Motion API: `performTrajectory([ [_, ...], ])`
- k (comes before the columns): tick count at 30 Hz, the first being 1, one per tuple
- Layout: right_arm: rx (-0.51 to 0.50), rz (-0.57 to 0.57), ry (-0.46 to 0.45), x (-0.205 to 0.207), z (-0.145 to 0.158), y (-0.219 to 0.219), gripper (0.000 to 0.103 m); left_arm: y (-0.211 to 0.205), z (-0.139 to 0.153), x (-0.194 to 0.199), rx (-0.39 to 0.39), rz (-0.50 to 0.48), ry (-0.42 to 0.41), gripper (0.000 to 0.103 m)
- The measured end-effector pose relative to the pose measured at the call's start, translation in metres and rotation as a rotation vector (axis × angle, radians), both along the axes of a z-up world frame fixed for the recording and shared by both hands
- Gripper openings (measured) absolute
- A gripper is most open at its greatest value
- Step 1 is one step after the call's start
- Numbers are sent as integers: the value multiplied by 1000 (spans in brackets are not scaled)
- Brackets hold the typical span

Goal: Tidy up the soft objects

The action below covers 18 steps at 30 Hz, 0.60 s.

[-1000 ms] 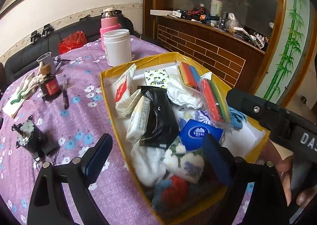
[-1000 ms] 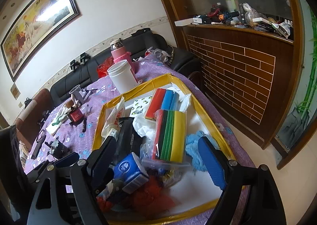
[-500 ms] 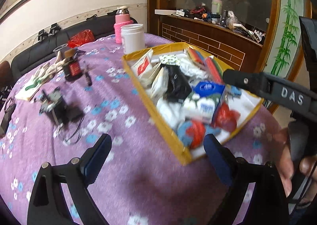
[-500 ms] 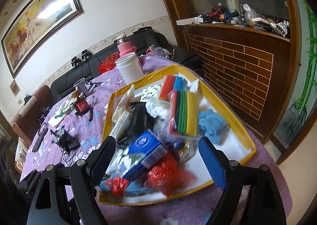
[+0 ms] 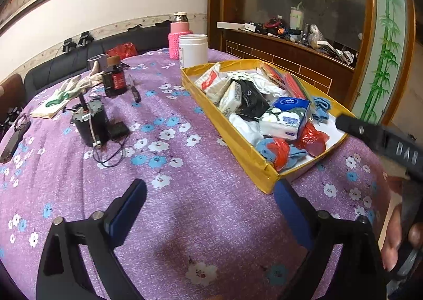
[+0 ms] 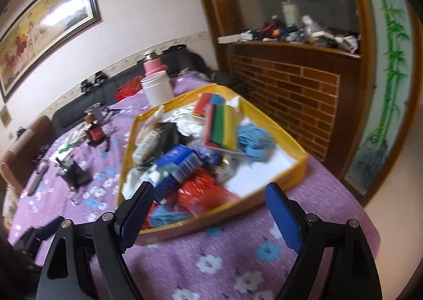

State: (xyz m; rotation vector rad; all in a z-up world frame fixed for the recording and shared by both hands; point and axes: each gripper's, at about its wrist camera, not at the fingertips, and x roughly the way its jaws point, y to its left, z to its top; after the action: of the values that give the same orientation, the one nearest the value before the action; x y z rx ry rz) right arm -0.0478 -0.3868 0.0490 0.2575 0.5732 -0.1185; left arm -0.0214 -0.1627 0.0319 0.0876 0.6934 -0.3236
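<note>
Spanning the lower part of the left wrist frame, the left gripper [image 5: 208,210] stood with its jaws spread wide over bare purple floral tablecloth [image 5: 164,220]; the jaws had just been opening, and nothing lay between them. The right gripper [image 6: 208,210] likewise occupied the bottom of the right wrist frame, jaws wide apart and holding nothing, with its fingertips framing the near edge of the yellow tray [image 6: 298,165].

In the left wrist frame, the yellow tray sat right of centre on the tablecloth. It contained the soft objects in a loose heap:
- a blue tissue pack [image 5: 290,107];
- white tissue packs [image 5: 231,94];
- a black packet [image 5: 251,99];
- red plastic bags [image 5: 312,139];
- a blue cloth [image 5: 321,106];
- coloured sponges in clear wrap [image 6: 220,125], toward the tray's far right.

A white jar [image 5: 193,49] and a pink bottle [image 5: 178,36] stood just beyond the tray's far corner. A small black motor unit [image 5: 91,123], a dark bottle [image 5: 113,80] and a pen [image 5: 134,88] occupied the left of the frame, well apart from the tray. A person's hand [image 5: 396,234] showed at the right edge.
</note>
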Motion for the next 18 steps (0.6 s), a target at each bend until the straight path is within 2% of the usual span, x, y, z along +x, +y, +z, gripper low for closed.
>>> performTrajectory([
  [4, -27, -21, -2, -3, -6, 4, 90, 2, 0, -1, 6, 19, -8, 102],
  [9, -41, -33, -9, 2, -3, 3, 90, -7, -6, 8, 78, 27, 58, 102],
  [14, -41, -39, -7, 7, -3, 1, 90, -2, -6, 9, 69, 52, 66, 102],
  [18, -39, -40, -3, 10, -4, 0, 90, -2, -6, 11, 93, 73, 69, 102],
])
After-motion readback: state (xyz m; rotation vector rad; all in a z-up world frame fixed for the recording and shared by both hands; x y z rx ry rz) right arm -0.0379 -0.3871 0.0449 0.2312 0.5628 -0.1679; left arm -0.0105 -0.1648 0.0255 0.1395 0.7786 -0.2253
